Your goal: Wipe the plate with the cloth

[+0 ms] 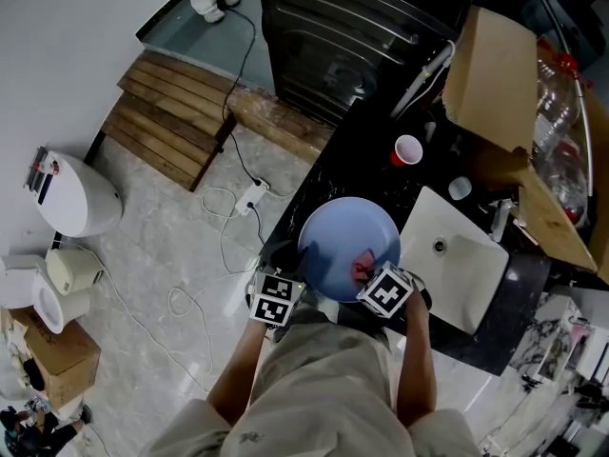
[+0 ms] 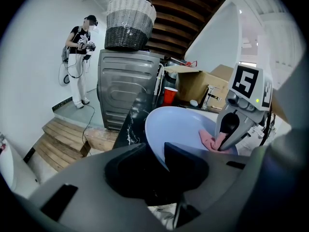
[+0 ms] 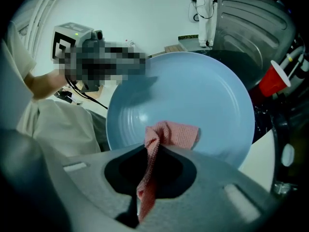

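A pale blue plate (image 1: 333, 241) was held over the near edge of a black marbled worktop (image 1: 319, 174), just left of a white sink (image 1: 471, 269), its face tipped toward the person holding it. A pink cloth (image 3: 175, 133) lay bunched against the lower part of the plate's face, near the rim closest to the person.

The left gripper (image 2: 161, 154) had its jaws closed on the plate's near-left rim, the edge running between them. The right gripper (image 3: 155, 154) had its jaws clamped on the cloth: one end hung down between them, the other was folded flat on the plate.

Seen from the head view, both bare forearms reached forward and slightly inward from a beige-clad torso, elbows bent and kept close to the body. The two marker cubes sat side by side below the plate, the left at its lower-left edge, the right at its lower-right.

A red cup (image 1: 406, 150) stood on the worktop beyond the plate, with an open cardboard box (image 1: 495, 69) to its right, behind the sink. A dark metal appliance (image 2: 123, 88) stood at the worktop's far end with a woven basket (image 2: 130, 23) on top. A wooden platform (image 1: 171, 117) lay on the pale floor to the left, a white power strip (image 1: 250, 198) and its cables trailing beside it. Another person (image 2: 79, 57) stood by the far wall.
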### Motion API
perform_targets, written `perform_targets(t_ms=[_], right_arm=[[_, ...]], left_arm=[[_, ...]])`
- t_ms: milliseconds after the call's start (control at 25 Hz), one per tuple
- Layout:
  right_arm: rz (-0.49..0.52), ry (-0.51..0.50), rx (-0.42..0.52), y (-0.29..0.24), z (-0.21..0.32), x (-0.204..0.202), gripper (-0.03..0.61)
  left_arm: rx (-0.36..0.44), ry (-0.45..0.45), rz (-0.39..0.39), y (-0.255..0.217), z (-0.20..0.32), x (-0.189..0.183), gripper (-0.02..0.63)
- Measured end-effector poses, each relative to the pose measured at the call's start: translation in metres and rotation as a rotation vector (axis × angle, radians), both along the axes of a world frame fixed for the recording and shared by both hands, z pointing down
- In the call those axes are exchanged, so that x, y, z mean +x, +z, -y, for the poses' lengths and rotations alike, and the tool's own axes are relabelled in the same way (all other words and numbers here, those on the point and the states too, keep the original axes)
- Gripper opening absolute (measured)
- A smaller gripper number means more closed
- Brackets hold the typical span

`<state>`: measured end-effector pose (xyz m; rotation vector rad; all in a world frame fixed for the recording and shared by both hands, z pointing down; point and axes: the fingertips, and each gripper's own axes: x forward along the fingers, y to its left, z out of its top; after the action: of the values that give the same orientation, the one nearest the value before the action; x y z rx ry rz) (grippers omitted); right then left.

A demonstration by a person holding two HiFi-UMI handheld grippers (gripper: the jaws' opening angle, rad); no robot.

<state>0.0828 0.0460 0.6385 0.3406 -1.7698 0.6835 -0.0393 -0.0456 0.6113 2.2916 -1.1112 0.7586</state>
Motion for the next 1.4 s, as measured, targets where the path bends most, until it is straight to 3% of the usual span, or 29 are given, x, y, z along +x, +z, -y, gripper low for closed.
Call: perform_targets(t_ms=[600,1400], right_arm=[[-0.096,0.121,0.129,0.002,0.035,0.028,0.021],[-0.176,0.263,0.379,0.001,0.09,0.044,0.021]], left_arm=[[-0.002,0.008,-0.003,0.0,0.0,0.001,0.118],[0.0,0.018,-0.015,-0.001,-0.004,0.004,0.118]])
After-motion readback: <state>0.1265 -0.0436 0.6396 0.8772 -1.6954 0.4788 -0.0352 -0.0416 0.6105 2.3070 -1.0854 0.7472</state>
